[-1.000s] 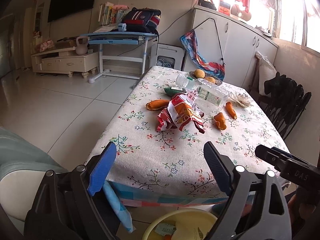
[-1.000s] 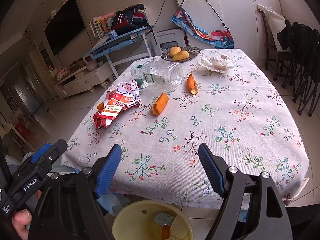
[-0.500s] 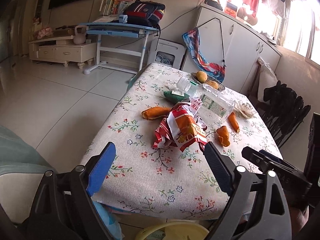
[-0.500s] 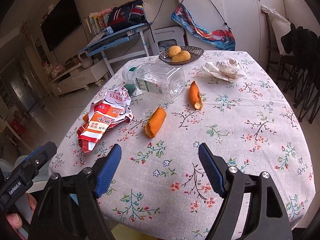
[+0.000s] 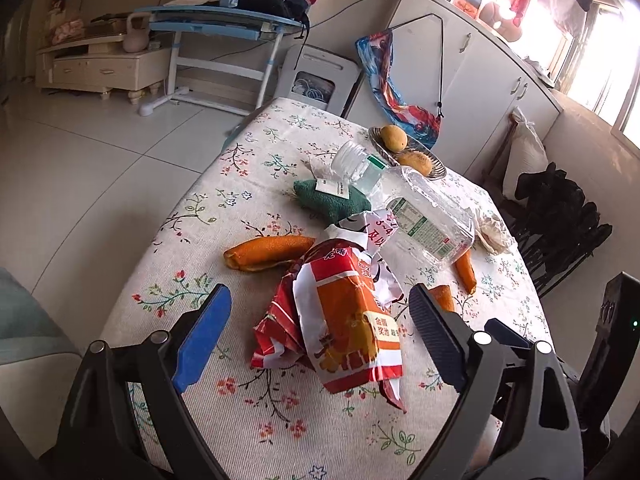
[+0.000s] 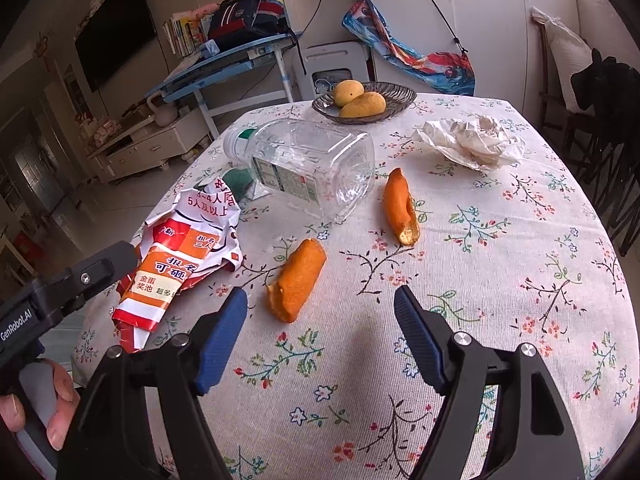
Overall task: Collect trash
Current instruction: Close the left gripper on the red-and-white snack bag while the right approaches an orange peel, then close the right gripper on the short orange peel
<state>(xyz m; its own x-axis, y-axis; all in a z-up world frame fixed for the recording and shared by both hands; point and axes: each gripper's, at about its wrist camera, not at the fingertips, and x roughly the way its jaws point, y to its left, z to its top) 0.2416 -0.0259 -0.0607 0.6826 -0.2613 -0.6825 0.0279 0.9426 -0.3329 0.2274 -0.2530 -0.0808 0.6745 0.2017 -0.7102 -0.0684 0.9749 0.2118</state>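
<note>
On the flowered tablecloth (image 6: 500, 280) lies a crumpled red and orange snack wrapper (image 5: 344, 320) (image 6: 188, 256). My left gripper (image 5: 318, 292) is open, its fingertips on either side of the wrapper's near end without pressing it. Orange peel pieces (image 6: 298, 280) (image 6: 400, 204) (image 5: 268, 252) lie around it. My right gripper (image 6: 321, 294) is open with its jaws closing; the nearest peel lies just ahead between the tips, untouched. An empty clear bottle (image 6: 308, 160) (image 5: 420, 220) lies on its side behind. A crumpled tissue (image 6: 472, 140) sits at the far right.
A green cloth pad (image 5: 328, 200) lies by the bottle's neck. A dark dish (image 6: 400, 96) with two mangoes stands at the far edge. Chairs with dark clothes (image 5: 560, 208) stand to the right. A blue desk (image 5: 224, 20) and white cabinets are beyond the table.
Both grippers have moved forward over the table toward the wrapper and peels. The yellow bin under the near edge has dropped out of view. The right jaws stand slightly narrower.
</note>
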